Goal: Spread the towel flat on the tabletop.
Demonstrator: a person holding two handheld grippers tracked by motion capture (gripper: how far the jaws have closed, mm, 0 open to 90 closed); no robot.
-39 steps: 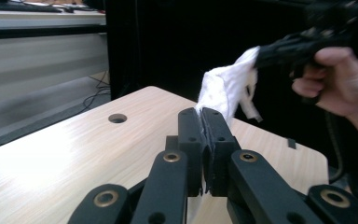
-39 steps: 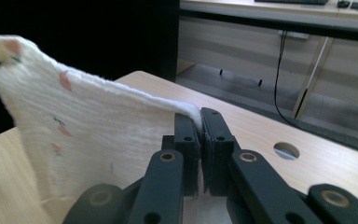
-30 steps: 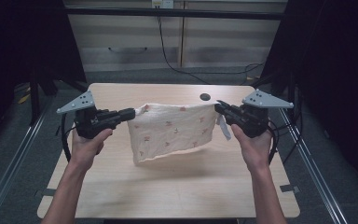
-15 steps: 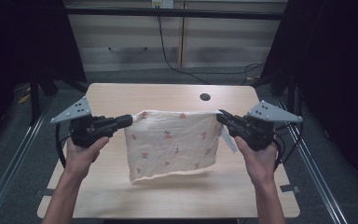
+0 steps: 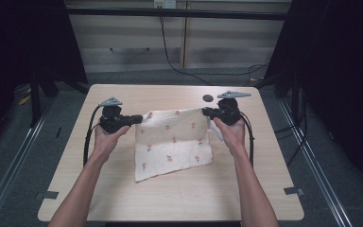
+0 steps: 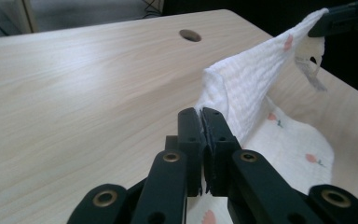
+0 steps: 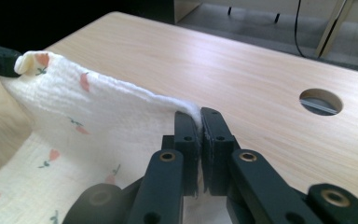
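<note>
A cream cloth (image 5: 175, 142) printed with small red fruit hangs between my two grippers, its lower part lying on the wooden table (image 5: 123, 198). My left gripper (image 5: 141, 118) is shut on the cloth's far left corner; in the left gripper view the jaws (image 6: 201, 116) pinch the white edge of the cloth (image 6: 256, 79). My right gripper (image 5: 204, 111) is shut on the far right corner, with the cloth (image 7: 98, 107) stretching away from its jaws (image 7: 199, 116). A white label (image 5: 216, 131) dangles under the right corner.
A round cable hole (image 5: 208, 98) sits in the table just beyond the right gripper, also seen as the hole (image 7: 320, 101) in the right gripper view. Bare wood surrounds the cloth. Dark floor, rails and cables lie past the table's edges.
Both grippers have come down and away from me with the cloth stretched between them. The cloth's lower part now lies on the table instead of hanging free.
</note>
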